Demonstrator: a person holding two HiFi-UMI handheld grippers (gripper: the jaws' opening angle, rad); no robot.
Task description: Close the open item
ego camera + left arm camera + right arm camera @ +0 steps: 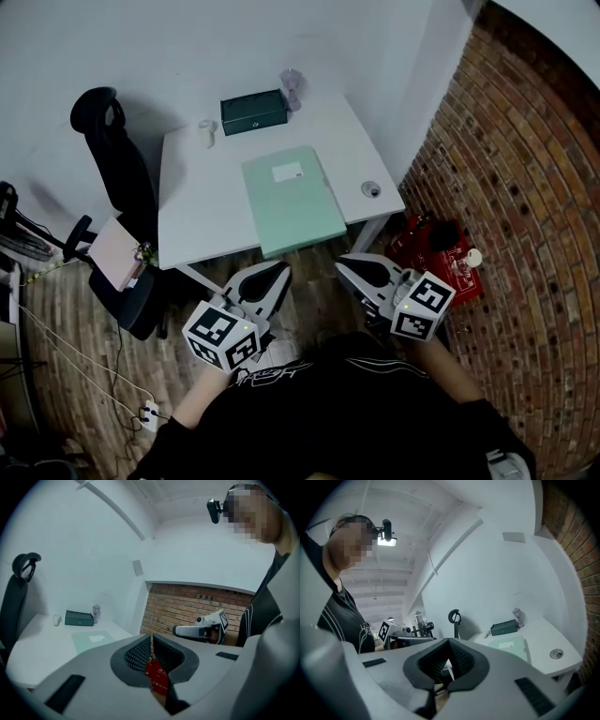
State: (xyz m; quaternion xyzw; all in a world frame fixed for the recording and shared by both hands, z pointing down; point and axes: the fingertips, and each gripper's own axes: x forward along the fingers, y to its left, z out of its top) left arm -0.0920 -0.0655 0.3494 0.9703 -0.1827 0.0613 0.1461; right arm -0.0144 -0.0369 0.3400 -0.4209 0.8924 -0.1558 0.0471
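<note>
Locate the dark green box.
Head view: the dark green box sits at the far edge of the white desk, small white cup to its left, lilac item at its right.

There are one white table (202,206), one pale green folder (291,199), one dark green box (254,112), one small white cup (207,133), one pale lilac object (292,88), one round metal fitting (372,189), one black office chair (122,169), one red bundle (431,248) and two grippers, the left gripper (274,272) and the right gripper (352,266)

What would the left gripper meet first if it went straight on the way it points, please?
Probably the brick wall: the left gripper aims just past the right edge of the table, though depth is hard to judge.
</note>
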